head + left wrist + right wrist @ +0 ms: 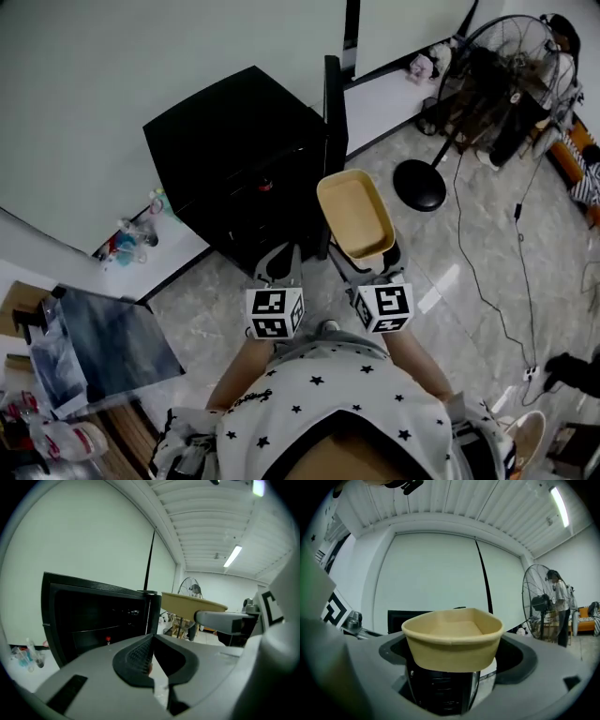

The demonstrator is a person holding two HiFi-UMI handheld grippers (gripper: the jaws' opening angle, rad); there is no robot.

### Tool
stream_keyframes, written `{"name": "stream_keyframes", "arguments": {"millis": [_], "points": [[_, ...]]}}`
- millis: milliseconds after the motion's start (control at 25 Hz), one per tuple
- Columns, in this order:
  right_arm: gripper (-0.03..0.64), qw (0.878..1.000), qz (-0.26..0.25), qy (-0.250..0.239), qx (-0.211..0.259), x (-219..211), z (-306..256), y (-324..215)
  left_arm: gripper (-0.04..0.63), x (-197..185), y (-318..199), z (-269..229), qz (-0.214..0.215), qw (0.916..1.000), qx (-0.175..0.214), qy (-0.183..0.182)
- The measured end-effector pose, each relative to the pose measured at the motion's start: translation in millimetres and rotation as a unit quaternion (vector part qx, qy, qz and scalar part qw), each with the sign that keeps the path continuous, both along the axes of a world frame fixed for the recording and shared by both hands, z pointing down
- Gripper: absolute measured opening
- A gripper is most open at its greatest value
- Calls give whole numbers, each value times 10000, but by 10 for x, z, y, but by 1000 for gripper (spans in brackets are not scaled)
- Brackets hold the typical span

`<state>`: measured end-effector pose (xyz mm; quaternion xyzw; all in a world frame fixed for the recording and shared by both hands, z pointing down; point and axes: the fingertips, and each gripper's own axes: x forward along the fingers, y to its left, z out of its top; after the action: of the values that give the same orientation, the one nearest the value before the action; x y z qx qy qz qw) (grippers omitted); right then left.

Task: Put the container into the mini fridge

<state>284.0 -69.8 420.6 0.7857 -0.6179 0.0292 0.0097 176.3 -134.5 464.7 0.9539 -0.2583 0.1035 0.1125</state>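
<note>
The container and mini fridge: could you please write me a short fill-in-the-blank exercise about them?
The right gripper is shut on the ____.
The mini fridge's door stands ____.
The left gripper holds ____.
Missing words: container; open; nothing.

Head view looks steeply down from above; both tool views ride low and near, facing the black box-shaped mini fridge at 11 o'clock, shared by all three
</note>
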Motion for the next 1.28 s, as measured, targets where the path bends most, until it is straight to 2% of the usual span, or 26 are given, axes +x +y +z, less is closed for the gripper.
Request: {"name": "stream_keyframes", "arguments": {"millis": [240, 440, 840, 1080, 1280], "points": [[520, 9967, -801, -49, -94, -184, 81, -388, 12, -335, -207, 26, -865, 9962, -42, -61], [520, 9901, -1386, -35, -221, -381, 170, -689, 12, -625, -355, 35, -1515, 9884, -78, -51], [520, 9702, -2398, -4, -351, -725, 320, -1115, 12, -1214, -385, 109, -2774, 9605, -179, -88], [520, 9615, -2725, 5, -360, -923, 386, -1342, 12, -1559, -306, 137, -3277, 9444, -210, -183], [520, 9584, -2826, -3, -390, -1012, 459, -1514, 12, -1736, -293, 181, -3529, 9349, -265, -257]]}}
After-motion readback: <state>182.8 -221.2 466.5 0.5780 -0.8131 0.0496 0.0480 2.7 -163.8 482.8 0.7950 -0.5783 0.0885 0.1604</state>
